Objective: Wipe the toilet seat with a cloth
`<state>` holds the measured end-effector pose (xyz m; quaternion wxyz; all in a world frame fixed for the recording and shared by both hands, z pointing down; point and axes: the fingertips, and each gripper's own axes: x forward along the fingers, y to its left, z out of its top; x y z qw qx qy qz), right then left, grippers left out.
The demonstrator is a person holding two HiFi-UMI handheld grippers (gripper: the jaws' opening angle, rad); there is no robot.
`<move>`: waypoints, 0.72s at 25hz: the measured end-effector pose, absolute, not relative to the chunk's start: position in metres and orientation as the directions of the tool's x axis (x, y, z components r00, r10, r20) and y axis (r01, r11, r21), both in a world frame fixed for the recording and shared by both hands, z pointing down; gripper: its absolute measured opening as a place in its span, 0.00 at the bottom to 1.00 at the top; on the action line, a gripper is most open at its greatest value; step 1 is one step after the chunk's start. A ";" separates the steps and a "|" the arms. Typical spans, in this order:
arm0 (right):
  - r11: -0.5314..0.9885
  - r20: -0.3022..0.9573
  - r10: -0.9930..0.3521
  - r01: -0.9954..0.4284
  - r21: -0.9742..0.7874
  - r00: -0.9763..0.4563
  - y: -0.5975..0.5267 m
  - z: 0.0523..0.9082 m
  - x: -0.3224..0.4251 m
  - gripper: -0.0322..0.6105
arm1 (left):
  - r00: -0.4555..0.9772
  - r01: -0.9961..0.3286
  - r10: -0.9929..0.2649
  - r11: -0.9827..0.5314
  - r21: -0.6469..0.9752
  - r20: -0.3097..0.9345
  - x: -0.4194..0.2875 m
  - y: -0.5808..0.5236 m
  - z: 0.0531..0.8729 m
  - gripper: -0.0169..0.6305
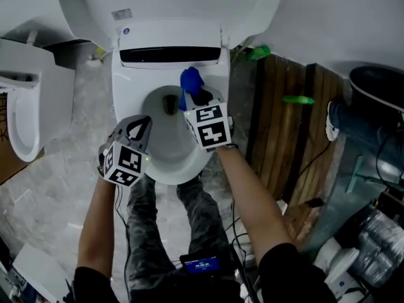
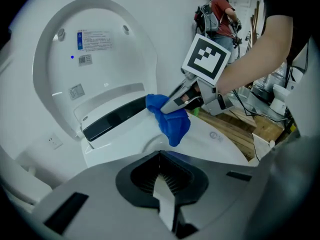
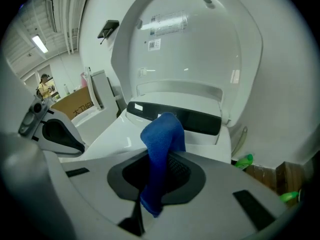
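Toilet seat (image 1: 129, 90) lies down beneath the raised lid (image 1: 170, 5). Left gripper (image 1: 140, 126), jaws pressed together and empty, hovers at its 8 o'clock rim and could knock it. Right gripper (image 1: 199, 100) pinches the blue cloth (image 1: 189, 81) at 1 o'clock; its loose tail might dip into the bowl (image 1: 165, 137) or slip free under pressure. Lid walls off 12 o'clock; wooden slats (image 1: 284, 125) at 3 o'clock stand clear
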<state>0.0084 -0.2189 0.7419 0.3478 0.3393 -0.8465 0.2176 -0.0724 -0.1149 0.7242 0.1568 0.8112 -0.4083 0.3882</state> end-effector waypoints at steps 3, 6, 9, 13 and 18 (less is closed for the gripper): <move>0.669 0.750 -0.428 -0.735 -0.113 -0.505 -0.239 0.763 -0.011 0.13 | 0.377 -0.789 -0.549 -0.612 -0.052 0.746 -0.091 -0.131 0.732 0.05; 0.672 0.762 -0.423 -0.734 -0.100 -0.491 -0.252 0.777 -0.030 0.13 | 0.377 -0.792 -0.554 -0.609 -0.053 0.742 -0.112 -0.144 0.738 0.05; 0.682 0.768 -0.415 -0.726 -0.092 -0.487 -0.254 0.786 -0.053 0.13 | 0.371 -0.795 -0.564 -0.604 -0.061 0.738 -0.135 -0.155 0.743 0.05; 0.700 0.777 -0.392 -0.708 -0.096 -0.493 -0.250 0.794 -0.085 0.13 | 0.370 -0.807 -0.571 -0.588 -0.050 0.732 -0.160 -0.160 0.745 0.05; 0.735 0.774 -0.360 -0.669 -0.108 -0.521 -0.242 0.793 -0.126 0.13 | 0.365 -0.825 -0.575 -0.564 -0.032 0.732 -0.185 -0.151 0.747 0.05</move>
